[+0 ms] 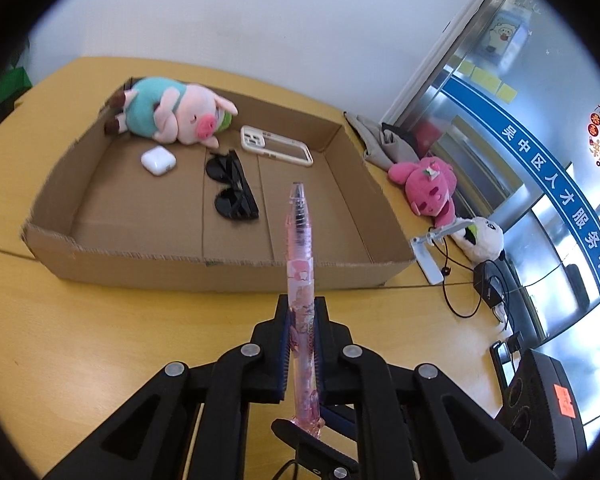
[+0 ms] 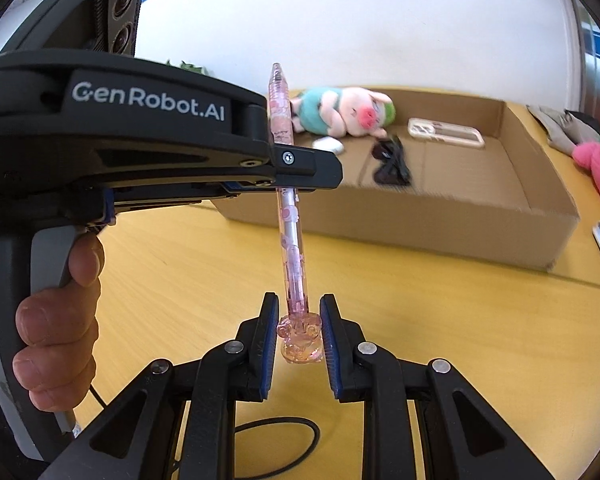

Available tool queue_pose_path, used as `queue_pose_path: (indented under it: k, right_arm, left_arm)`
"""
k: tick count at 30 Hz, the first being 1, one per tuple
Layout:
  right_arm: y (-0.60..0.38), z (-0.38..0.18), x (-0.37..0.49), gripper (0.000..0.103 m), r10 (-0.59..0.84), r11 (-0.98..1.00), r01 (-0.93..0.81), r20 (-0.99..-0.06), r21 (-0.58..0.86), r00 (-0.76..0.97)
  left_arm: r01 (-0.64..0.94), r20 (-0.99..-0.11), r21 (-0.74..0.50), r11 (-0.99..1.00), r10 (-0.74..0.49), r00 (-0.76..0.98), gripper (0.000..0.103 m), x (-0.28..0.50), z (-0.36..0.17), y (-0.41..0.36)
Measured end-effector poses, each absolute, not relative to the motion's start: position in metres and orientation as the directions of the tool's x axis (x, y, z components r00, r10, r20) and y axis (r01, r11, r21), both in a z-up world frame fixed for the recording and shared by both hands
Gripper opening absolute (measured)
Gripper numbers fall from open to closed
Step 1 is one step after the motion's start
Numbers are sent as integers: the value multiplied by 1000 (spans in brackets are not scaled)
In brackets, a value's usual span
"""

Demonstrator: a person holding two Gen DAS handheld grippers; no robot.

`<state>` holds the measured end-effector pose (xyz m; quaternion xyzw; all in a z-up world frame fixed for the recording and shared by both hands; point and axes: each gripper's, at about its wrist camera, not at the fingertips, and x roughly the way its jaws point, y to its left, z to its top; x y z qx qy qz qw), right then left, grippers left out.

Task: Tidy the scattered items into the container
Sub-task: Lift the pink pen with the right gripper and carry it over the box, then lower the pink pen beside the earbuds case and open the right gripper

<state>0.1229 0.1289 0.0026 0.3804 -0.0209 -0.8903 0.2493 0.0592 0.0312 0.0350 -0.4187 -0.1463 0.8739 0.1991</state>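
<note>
A clear pink pen (image 1: 300, 240) with a figure on its end stands up between both grippers over the yellow table. My left gripper (image 1: 301, 304) is shut on the pen's barrel. In the right wrist view that gripper (image 2: 288, 160) comes in from the left, held by a hand (image 2: 60, 320). My right gripper (image 2: 300, 308) has its blue pads pressed on the figure end of the pen (image 2: 294, 248). Beyond lies the shallow cardboard box (image 1: 140, 268), holding a pig plush (image 1: 172, 114), a white earbud case (image 1: 158, 161), black sunglasses (image 1: 232, 192) and a phone case (image 1: 276, 146).
Right of the box on the table lie a pink plush (image 1: 428, 188), a white plush (image 1: 484, 240), a grey cloth (image 1: 380, 140), a white gadget (image 1: 428, 260) and a black charger with cable (image 1: 488, 284). A black cable (image 2: 276, 444) loops under my right gripper.
</note>
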Motion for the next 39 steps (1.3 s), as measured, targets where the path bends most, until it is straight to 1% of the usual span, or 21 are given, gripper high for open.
queue_pose_path:
  k: [5,8,13,19,24,30,36,39]
  right_arm:
    - [118,27,87,23,-514,-847,459,-637,268,-575]
    - [114,39,56,23,-539,-833,461,-635,306,-553]
    - [107,44,-4,23,-583,-808,428,-653,404,-483]
    - [101,19,-75,23,-619,-785,327,-693,526,-371]
    - [100,-16,-111,22,-619,-786,225,-727,577,-297]
    - [97,-49,-130,22,-594,-804,132,-775,580,-213]
    - [94,-62,-137,22,-530,-848,91,-827,523,-187]
    - [92,-68,-142,22,-520,-854,69,-837,516,-172]
  left_arm:
    - [-254,-675,-377,-891,452,-583,9,27,66,19]
    - [-271,-685,-356,-894,447,-575,9,-2,78,13]
    - [-263,-729,-323,-909,416,-543,9,-58,78,8]
    - [-260,-806,-289,-921,381,-454,8,-121,52,8]
    - [-252,-863,-261,-932,343,-372,8,-155,16,11]
    - [-211,-906,-273,-938,325,-272,9,-177,-26,13]
    - [-202,-926,-270,-942,311,-214,10,-190,-48,17]
    - [-187,-934,-264,-946,299,-194,10,-196,-58,14]
